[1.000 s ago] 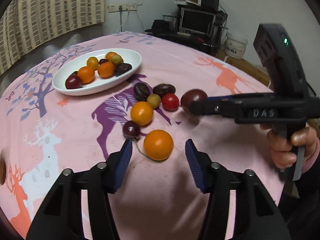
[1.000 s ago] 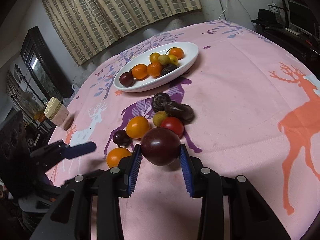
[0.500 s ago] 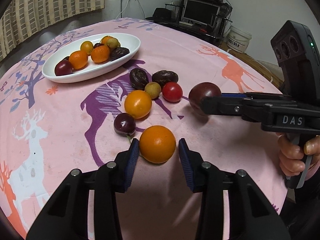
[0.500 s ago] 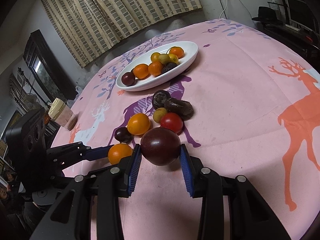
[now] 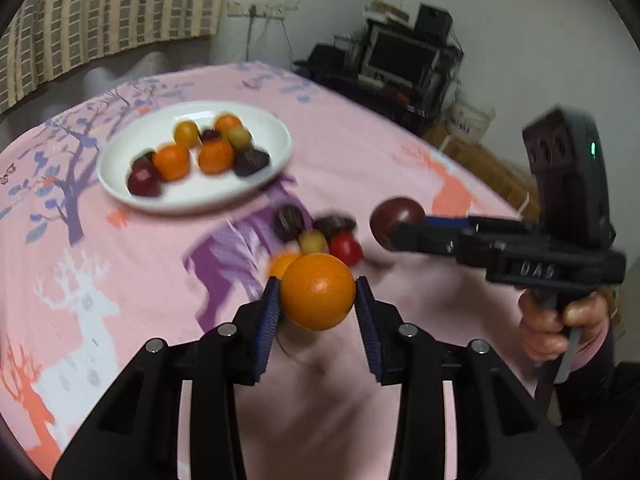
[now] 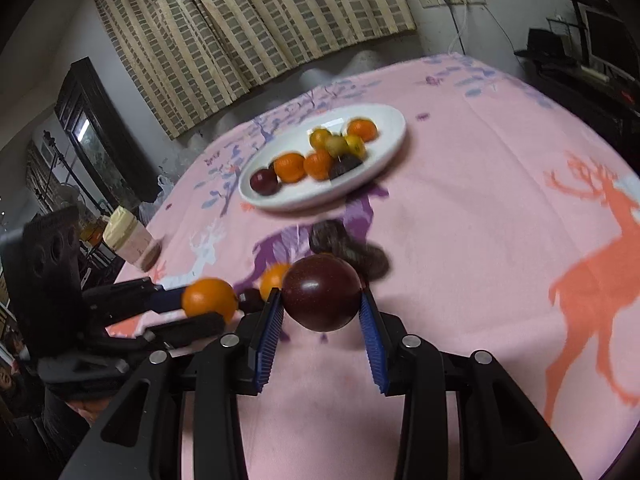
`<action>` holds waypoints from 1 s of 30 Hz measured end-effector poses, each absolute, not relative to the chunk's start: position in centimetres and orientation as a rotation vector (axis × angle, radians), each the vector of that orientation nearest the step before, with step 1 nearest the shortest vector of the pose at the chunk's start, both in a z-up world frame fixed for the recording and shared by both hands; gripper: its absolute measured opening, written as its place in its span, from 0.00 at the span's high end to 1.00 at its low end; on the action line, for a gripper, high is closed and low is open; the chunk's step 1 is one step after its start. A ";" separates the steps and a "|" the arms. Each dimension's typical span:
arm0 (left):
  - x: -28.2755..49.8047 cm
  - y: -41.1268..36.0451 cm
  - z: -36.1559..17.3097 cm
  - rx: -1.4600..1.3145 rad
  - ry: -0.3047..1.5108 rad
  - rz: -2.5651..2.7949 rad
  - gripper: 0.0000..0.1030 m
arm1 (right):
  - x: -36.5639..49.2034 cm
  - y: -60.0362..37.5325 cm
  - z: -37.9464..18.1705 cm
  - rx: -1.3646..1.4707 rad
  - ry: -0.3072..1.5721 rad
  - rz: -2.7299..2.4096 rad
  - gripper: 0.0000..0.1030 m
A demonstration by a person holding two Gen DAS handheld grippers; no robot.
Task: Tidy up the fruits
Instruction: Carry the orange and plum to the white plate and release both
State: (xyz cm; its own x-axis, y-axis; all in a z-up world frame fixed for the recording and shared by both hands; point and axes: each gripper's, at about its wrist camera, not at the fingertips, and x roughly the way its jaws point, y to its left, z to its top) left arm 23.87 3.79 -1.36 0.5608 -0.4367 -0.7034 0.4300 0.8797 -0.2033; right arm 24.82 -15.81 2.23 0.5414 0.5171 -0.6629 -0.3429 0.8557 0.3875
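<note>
White oval plate [image 5: 276, 136], far left on the pink deer tablecloth [image 5: 120, 264]: holds oranges, dark plums and small yellow fruits, blurred. My left gripper [image 5: 317, 307] is clenched on an orange [image 5: 318, 291], round, glossy, held above the cloth. Loose fruits [image 5: 316, 232] lie beyond it, between plate and grippers. My right gripper [image 6: 321, 311] clamps a dark plum [image 6: 322, 298], maroon, smooth, also off the cloth.

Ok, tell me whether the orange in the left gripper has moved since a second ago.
Yes. The orange has gone up off the tablecloth, clamped in the left gripper, and now overlaps the loose fruits it lay in front of.
</note>
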 end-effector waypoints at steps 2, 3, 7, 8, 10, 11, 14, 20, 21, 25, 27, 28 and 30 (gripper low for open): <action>26.4 5.3 0.1 -0.047 0.809 -0.468 0.64 | 26.6 -15.0 3.4 0.209 0.823 0.523 0.62; 27.9 5.9 0.6 -0.054 0.799 -0.438 0.64 | 28.0 -14.4 3.9 0.208 0.809 0.535 0.62; 35.2 8.0 1.1 -0.093 0.788 -0.310 0.64 | 33.5 -11.2 4.4 0.165 0.805 0.552 0.62; 36.8 8.2 0.9 -0.091 0.790 -0.280 0.64 | 34.8 -10.2 4.2 0.139 0.815 0.547 0.62; 40.2 8.8 0.0 -0.080 0.813 -0.212 0.64 | 37.2 -8.3 3.5 0.102 0.849 0.555 0.62; 41.7 9.3 -0.6 -0.084 0.835 -0.189 0.64 | 38.0 -7.5 3.1 0.089 0.863 0.560 0.62; 45.3 10.6 -2.3 -0.109 0.892 -0.150 0.64 | 39.5 -5.8 1.9 0.061 0.897 0.586 0.62; 46.4 11.4 -3.4 -0.135 0.920 -0.111 0.35 | 40.0 -4.9 1.0 0.044 0.920 0.617 0.57; 45.7 11.5 -3.0 -0.129 0.895 -0.091 0.29 | 39.7 -5.4 1.6 0.059 0.909 0.620 0.57; 42.5 11.6 -1.2 -0.119 0.858 -0.099 0.18 | 37.8 -8.3 4.3 0.117 0.828 0.618 0.47; 39.6 11.7 -0.5 -0.126 0.830 -0.107 0.13 | 36.6 -10.0 4.8 0.117 0.802 0.600 0.44; 38.6 11.7 -0.3 -0.123 0.826 -0.110 0.12 | 36.0 -10.6 4.7 0.113 0.798 0.587 0.44; 35.7 11.5 0.1 -0.125 0.818 -0.114 0.11 | 34.8 -12.2 3.9 0.121 0.805 0.558 0.44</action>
